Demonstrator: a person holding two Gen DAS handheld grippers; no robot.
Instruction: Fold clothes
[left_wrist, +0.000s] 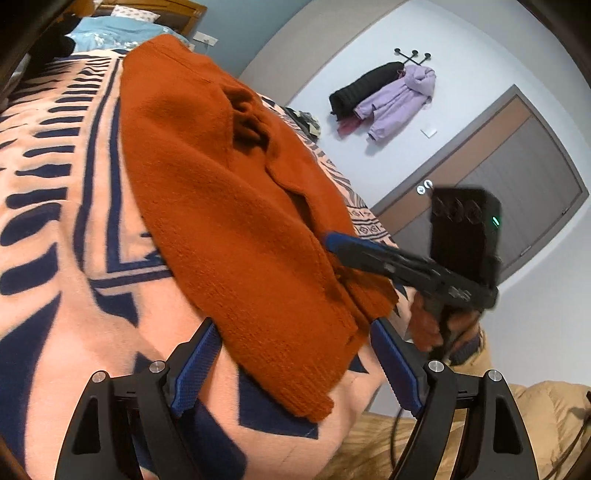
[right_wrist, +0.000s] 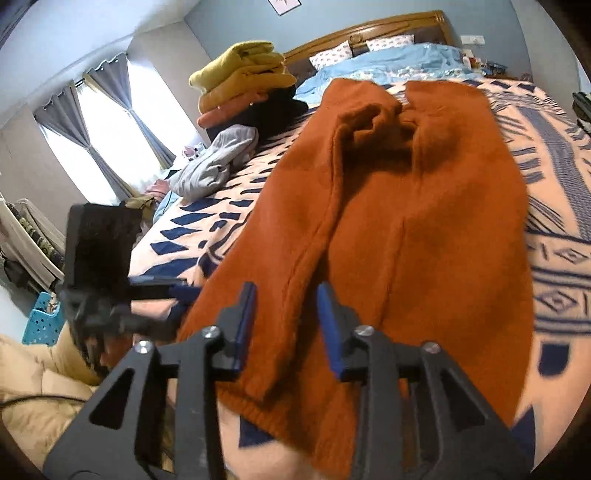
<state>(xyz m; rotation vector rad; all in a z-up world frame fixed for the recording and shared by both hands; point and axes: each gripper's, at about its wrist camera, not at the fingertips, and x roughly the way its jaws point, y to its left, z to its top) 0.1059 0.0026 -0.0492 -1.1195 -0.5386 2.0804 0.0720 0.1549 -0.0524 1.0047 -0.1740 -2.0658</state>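
Left gripper (left_wrist: 291, 363): jaws spread wide, straddling the sweater's near hem corner, nothing pinched.
Right gripper (right_wrist: 286, 325): jaws parted over a raised fold near the hem; contact is hard to judge.
Sweater (right_wrist: 406, 221): rust-orange knit, lying lengthwise on the patterned blanket (left_wrist: 55, 221), hem at the bed's near edge, collar bunched at the far end.
Open room: bare blanket on both sides of the sweater.
Far: stacked folded clothes (right_wrist: 243, 85) by the headboard; coats (left_wrist: 388, 96) on wall hooks.
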